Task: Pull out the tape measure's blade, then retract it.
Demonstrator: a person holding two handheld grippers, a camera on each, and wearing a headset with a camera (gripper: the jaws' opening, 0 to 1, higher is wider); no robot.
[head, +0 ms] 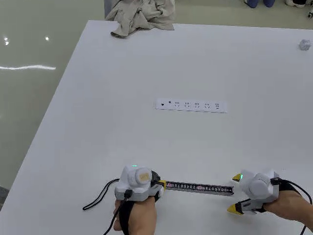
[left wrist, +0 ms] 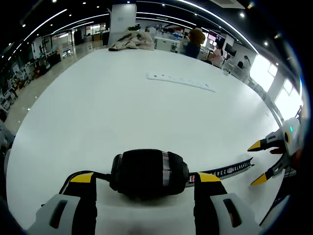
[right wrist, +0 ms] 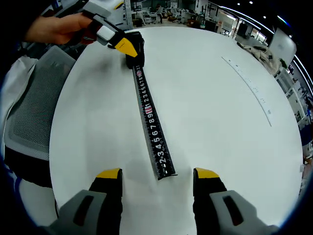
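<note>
Left claw (left wrist: 145, 178): clenched on tape measure case (left wrist: 146, 164). Right claw (right wrist: 157, 174): released, blade (right wrist: 148, 115) tip between jaws, ungripped. Risk: free blade whipping back.

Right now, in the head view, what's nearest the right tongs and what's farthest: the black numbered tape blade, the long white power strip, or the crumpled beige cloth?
From the right tongs:
1. Black numbered tape blade: its tip lies between the open tongs.
2. Long white power strip: in the middle, beyond them.
3. Crumpled beige cloth: farthest back, on the left.
</note>
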